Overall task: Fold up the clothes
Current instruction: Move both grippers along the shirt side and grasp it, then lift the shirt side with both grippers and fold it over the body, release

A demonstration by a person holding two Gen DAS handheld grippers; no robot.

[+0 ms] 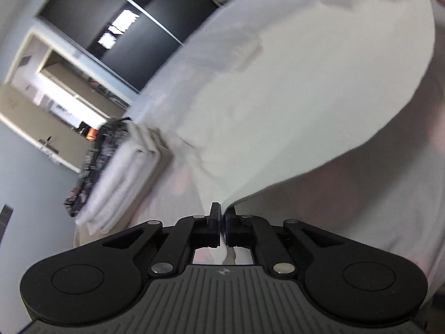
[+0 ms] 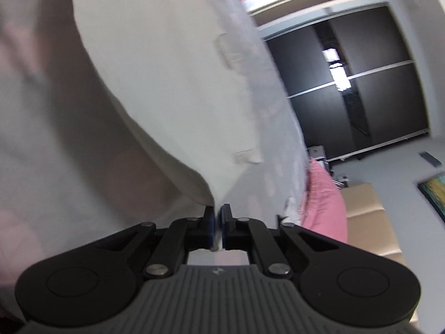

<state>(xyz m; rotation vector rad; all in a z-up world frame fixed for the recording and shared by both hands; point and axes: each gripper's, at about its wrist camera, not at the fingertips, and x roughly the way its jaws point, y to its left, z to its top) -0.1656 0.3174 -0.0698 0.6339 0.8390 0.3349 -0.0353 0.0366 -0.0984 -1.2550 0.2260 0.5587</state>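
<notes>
Left tongs (image 1: pixel 221 217) clenched on an edge of the white garment (image 1: pixel 292 89), cloth pinched between the black fingers (image 1: pixel 214 220) and rising from them in a broad, lifted sheet. Right tongs (image 2: pixel 217 218) likewise clenched on the white garment (image 2: pixel 167 83), a corner of it caught between the pads. Garment raised and spread between the two, sagging in the middle, with a small sewn label (image 1: pixel 244 53) on its face; pale cloth, pinkish in places, beneath it, too blurred to tell apart.

No boxes or baskets in sight.

Only in the left view: a stack of folded pale towels (image 1: pixel 122 175) just beyond the garment's hanging edge, a dark patterned cloth (image 1: pixel 91 161) beside the stack, and a lit doorway (image 1: pixel 64 103).

Only in the right view: pink fabric (image 2: pixel 325 203) beside the garment, a beige cushioned seat (image 2: pixel 370 220) past it, and a framed picture (image 2: pixel 434 192) on the wall. Dark wardrobe doors (image 2: pixel 361 89) behind, seen from both sides (image 1: pixel 116 22).
</notes>
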